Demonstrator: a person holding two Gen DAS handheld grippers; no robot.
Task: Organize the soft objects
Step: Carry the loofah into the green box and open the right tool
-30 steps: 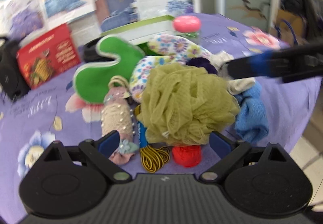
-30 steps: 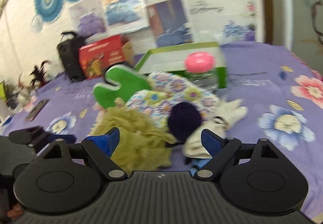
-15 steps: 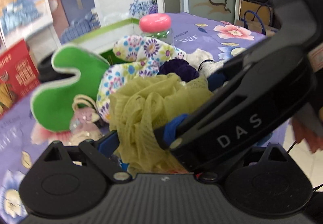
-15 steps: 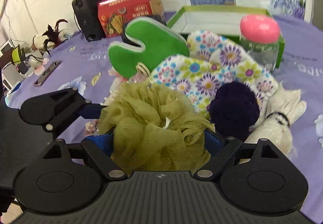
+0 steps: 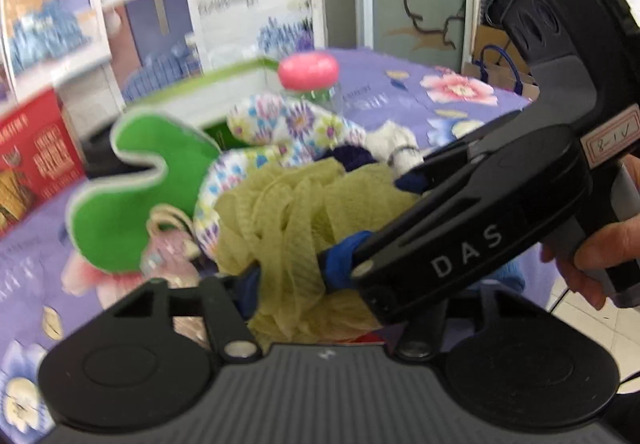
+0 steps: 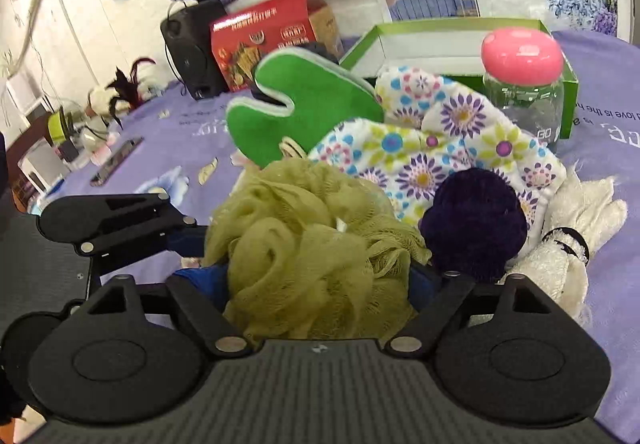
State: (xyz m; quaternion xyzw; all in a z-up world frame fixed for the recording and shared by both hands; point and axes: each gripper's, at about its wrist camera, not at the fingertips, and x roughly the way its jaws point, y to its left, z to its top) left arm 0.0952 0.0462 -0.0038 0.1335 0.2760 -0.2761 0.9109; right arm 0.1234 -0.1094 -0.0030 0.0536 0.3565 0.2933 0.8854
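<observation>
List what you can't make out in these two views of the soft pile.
- Right wrist view: the left tongs' tips vanish into the mesh sponge; grip unclear.
- Left wrist view: the right tongs cover the left pair's far finger. Both pairs have just been closing around the sponge.
- Left wrist view: red box print blurred, box cut by the edge.
- Both views: the sponge hides whatever lies beneath.

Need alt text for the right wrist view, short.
The right gripper straddles an olive mesh bath pouf on a purple floral tablecloth, jaws just closing; the left gripper reaches in beside it. Behind lie a floral oven mitt and a green mitt.
</observation>
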